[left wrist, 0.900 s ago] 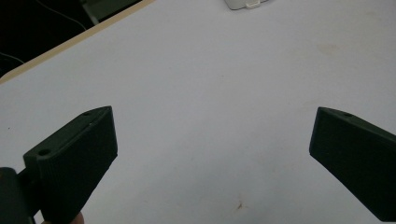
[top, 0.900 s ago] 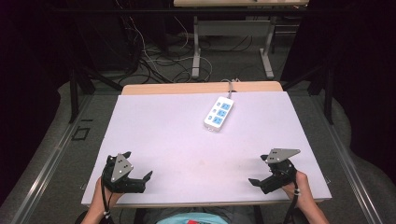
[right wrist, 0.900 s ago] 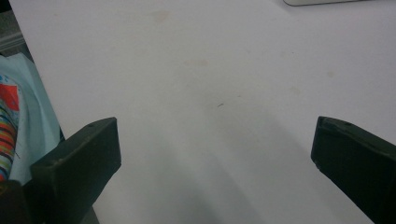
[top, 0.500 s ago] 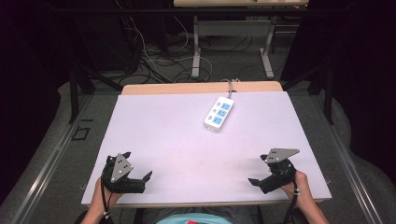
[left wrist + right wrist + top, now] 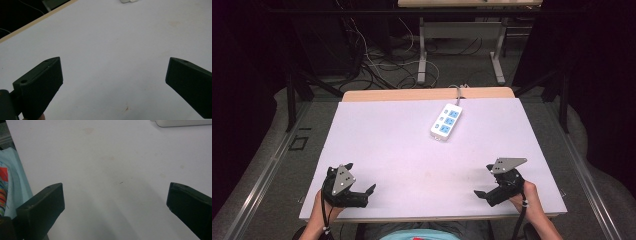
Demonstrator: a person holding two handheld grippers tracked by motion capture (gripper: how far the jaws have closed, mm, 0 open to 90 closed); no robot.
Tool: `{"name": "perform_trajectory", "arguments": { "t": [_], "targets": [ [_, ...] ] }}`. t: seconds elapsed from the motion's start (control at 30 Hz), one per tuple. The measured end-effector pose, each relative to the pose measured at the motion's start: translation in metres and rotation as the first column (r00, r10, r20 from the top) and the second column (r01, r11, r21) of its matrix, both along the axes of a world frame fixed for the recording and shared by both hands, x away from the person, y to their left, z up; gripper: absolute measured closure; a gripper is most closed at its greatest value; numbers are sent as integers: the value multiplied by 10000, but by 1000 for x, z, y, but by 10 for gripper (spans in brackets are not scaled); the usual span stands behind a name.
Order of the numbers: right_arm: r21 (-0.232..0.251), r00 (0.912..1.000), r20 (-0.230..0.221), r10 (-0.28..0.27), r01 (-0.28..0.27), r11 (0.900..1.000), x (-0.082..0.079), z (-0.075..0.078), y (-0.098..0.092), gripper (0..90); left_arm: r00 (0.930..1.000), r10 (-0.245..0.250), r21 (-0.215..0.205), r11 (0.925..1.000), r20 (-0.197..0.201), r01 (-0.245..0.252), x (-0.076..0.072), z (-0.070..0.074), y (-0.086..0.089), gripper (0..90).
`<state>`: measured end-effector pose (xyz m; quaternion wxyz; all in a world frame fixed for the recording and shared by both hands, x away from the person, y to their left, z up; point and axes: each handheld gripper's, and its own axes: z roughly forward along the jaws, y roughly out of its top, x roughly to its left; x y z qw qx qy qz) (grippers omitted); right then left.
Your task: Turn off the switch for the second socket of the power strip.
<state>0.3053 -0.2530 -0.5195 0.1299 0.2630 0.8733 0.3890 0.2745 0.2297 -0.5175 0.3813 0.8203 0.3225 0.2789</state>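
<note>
A white power strip with blue sockets lies on the white table top, toward the far middle-right. My left gripper rests near the front left corner, held by a hand, jaws wide open with nothing between them. In the left gripper view, the left gripper frames bare table, with a bit of the power strip at the top edge. My right gripper sits near the front right corner, also open and empty. In the right gripper view, the right gripper spans bare table, and the power strip lies far off.
The power strip's cable runs off over the far wooden edge. Behind stand another table's legs and loose cables on the floor. The person's light printed clothing lies past the table's near edge.
</note>
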Motion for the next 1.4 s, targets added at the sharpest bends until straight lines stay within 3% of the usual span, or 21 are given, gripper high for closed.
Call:
{"name": "perform_trajectory", "arguments": {
  "t": [0.03,0.1,0.67,1.2,1.4],
  "targets": [
    [-85,9997,-212,-85,83,9999,0,1,0,10,10000,-3,-4,10000,3,3,0,0,0,10],
    [-96,9998,-211,-27,25,10000,2,1,0,10,10000,-10,-16,10000,-1,10,0,0,0,9],
    [14,9992,93,-390,389,9992,16,5,8,10,10000,-28,43,10000,50,27,-2,0,0,10],
    [-98,9992,144,-360,361,9993,38,8,19,9,10000,-22,35,10000,50,22,-1,-1,-1,10],
    [-273,9996,-78,-255,253,9993,48,9,22,9,10000,-52,52,10000,52,52,-1,-1,-1,10]
  ]
}}
